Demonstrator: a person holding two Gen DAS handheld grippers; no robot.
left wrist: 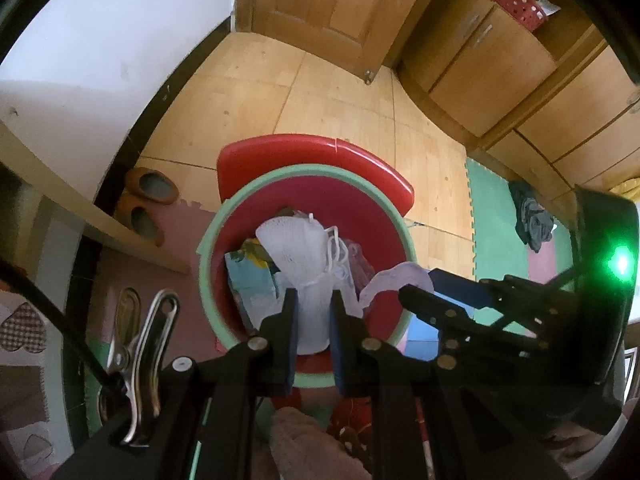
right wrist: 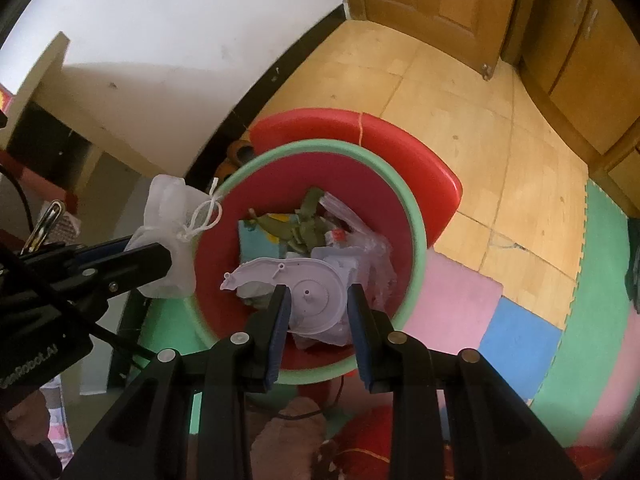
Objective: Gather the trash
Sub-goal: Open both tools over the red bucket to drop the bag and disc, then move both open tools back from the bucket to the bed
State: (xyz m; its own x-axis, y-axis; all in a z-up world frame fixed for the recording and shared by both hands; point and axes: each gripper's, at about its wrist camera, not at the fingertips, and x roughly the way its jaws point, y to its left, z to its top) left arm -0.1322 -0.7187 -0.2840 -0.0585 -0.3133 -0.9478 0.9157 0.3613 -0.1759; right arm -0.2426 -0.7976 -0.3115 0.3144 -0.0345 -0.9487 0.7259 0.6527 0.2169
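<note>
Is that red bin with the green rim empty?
No. The bin already holds trash: a teal box, green scraps and clear plastic.

Below me lies a pale wooden plank floor (left wrist: 248, 92), edged by interlocking foam mats in green, pink and blue (right wrist: 520, 336). A white wall with a black skirting board (left wrist: 80, 28) meets a panelled wooden door (left wrist: 320, 4), beside wooden cabinets (left wrist: 492, 56).
</note>
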